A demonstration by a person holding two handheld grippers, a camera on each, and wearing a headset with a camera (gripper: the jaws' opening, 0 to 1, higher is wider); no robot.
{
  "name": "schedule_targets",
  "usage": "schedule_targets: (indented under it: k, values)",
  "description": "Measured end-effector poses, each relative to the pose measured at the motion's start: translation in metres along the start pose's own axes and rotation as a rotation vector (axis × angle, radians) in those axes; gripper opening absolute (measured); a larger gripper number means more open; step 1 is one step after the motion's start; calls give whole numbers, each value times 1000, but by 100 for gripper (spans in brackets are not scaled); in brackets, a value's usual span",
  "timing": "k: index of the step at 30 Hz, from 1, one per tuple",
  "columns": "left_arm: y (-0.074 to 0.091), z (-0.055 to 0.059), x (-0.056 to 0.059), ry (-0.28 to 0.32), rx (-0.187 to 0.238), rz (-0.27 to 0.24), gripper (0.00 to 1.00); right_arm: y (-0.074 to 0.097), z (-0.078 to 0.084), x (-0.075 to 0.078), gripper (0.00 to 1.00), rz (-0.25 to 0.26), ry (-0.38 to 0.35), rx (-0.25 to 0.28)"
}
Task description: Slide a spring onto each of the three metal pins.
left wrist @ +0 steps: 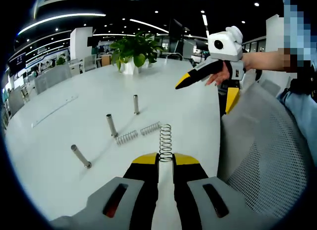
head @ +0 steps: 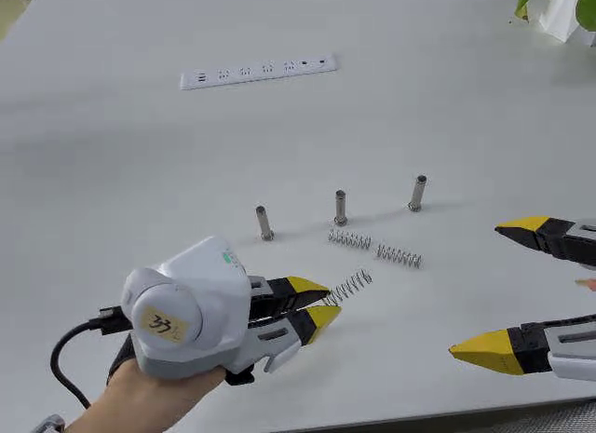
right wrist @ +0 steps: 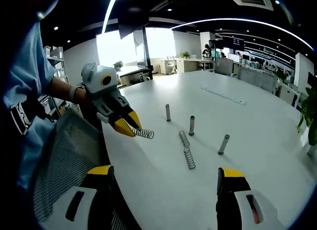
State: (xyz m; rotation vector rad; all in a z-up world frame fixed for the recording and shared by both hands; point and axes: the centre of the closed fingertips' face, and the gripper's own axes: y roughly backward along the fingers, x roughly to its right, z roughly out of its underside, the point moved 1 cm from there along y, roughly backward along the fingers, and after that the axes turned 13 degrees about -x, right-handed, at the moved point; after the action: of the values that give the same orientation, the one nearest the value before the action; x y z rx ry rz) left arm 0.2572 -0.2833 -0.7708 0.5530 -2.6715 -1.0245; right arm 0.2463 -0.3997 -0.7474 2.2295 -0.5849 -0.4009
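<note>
Open-plan office: desk rows (right wrist: 187,66), ceiling strip lights (left wrist: 59,17) (potted plant (left wrist: 133,48) too).

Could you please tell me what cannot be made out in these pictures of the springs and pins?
- Head view: the gripped end of the thin coiled steel spring is hidden between the yellow tips of the left gripper.
- Head view: the right gripper is cut off behind its jaws by the right edge.
- Head view: the long white power strip is too small to show its socket types.
</note>
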Motion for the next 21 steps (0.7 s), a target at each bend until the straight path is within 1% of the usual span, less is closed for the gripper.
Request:
schedule_targets:
  k: [3,7,11,14,17,21]
  values:
    - [0,-1,2,-7,3,11,7,-2,-6,-3,78,-37,48,-11]
    - [-1,-3,7,-23,6,26,7,-5,-12,-7,71,-90,127,-42]
    - [0,-7,10,-26,13,34,7,-9,-20,-9,65,-136,180,-60]
    - [0,-9,11,-34,16,39,7,-12,-27,-11,59,-167,206,-62]
    - [0,-11,12,-47,16,40,7,-16,-32,-12,56,-181,255,-80]
    - [0,-14,12,-52,23,43,7,-19,-39,-13,50,-205,320,-95]
